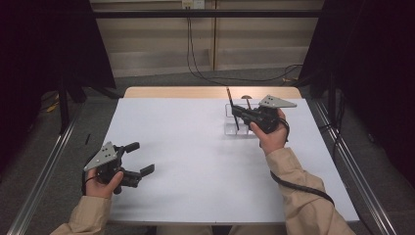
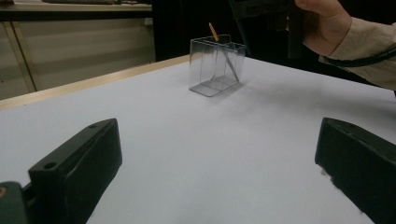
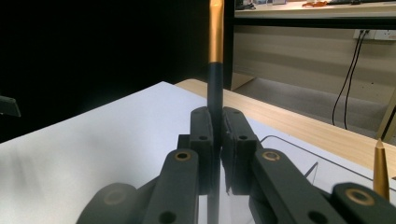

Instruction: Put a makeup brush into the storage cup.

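A dark, gold-tipped pen point(image 3: 215, 79) stands tilted in the clear holder point(image 2: 215, 65) at the table's far side.

The black two-jaw left gripper point(image 1: 139, 157) is held low with jaws spread wide apart. The black two-jaw right gripper point(image 1: 235, 110) is extended forward, jaws pressed together.
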